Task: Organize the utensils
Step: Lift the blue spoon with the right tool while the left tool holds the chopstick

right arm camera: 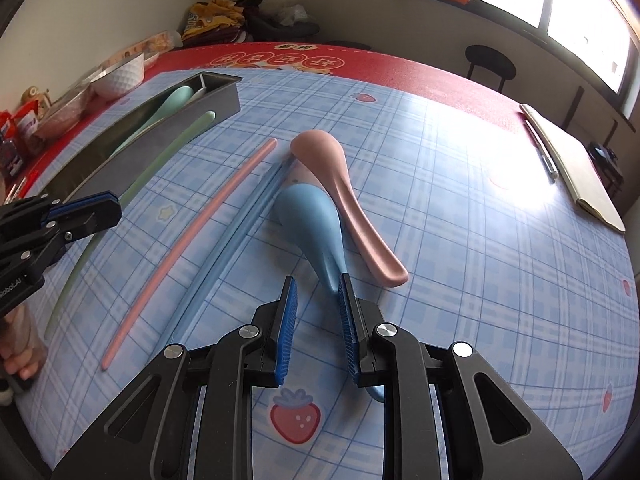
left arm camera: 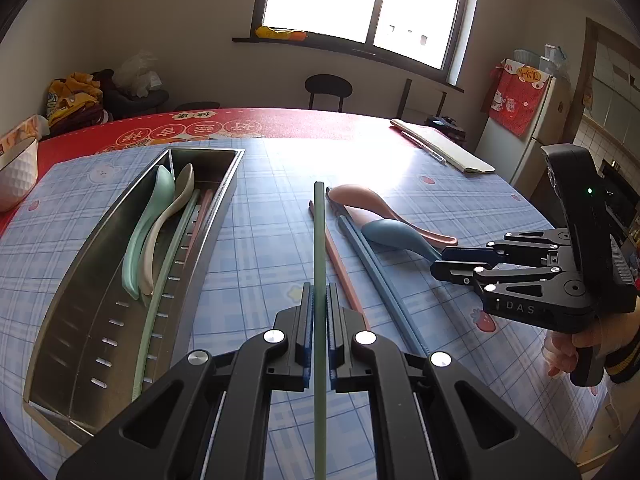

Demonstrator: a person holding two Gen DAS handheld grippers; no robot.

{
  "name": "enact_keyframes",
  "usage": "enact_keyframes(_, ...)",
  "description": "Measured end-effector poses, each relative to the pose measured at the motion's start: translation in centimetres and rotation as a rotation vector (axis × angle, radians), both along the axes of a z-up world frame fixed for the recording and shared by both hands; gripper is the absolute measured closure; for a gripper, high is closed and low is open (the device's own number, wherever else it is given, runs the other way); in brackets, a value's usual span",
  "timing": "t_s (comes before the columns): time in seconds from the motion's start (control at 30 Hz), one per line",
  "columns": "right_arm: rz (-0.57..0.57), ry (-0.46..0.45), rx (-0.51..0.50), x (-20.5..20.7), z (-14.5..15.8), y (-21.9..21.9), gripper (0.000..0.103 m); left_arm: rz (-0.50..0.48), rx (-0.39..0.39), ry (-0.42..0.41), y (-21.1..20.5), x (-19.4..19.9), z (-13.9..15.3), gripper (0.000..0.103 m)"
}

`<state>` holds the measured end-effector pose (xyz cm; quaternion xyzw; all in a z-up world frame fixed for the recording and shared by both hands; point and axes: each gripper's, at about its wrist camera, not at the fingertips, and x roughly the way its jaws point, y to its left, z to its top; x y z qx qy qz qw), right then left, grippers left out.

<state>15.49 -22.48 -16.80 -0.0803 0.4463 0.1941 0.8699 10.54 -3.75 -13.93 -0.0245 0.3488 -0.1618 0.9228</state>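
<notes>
My left gripper (left arm camera: 319, 292) is shut on a green chopstick (left arm camera: 319, 232), held above the checked cloth just right of the steel tray (left arm camera: 208, 236). Inside the tray lie a mint spoon (left arm camera: 144, 232), a beige spoon (left arm camera: 168, 216), another green chopstick and a pink one. On the cloth lie a pink chopstick (right arm camera: 200, 220), a blue pair (right arm camera: 240, 224), a blue spoon (right arm camera: 312, 220) and a pink spoon (right arm camera: 332, 164). My right gripper (right arm camera: 318, 292) hovers low over the blue spoon's handle. Its jaws stand slightly apart, with the handle under the right finger, not between the pads.
A white bowl (left arm camera: 16, 176) sits at the far left of the red table edge, with snack packets (right arm camera: 24, 128) near it. A notebook with a pen (left arm camera: 440, 146) lies at the far right. A dark chair (left arm camera: 328, 88) stands behind the table.
</notes>
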Motion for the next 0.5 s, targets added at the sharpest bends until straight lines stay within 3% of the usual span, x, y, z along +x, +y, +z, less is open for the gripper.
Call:
enact_keyframes(0.4, -0.039, 0.084, 0.055, 2.7, 0.5, 0.3, 0.081, 0.000, -0.010, 0.001, 0.2, -0.1, 0.0, 0.097)
enact_keyframes(0.5, -0.032, 0.068, 0.037, 3.1, 0.8, 0.9, 0.081, -0.002, -0.015, 0.002, 0.2, -0.2, 0.0, 0.097)
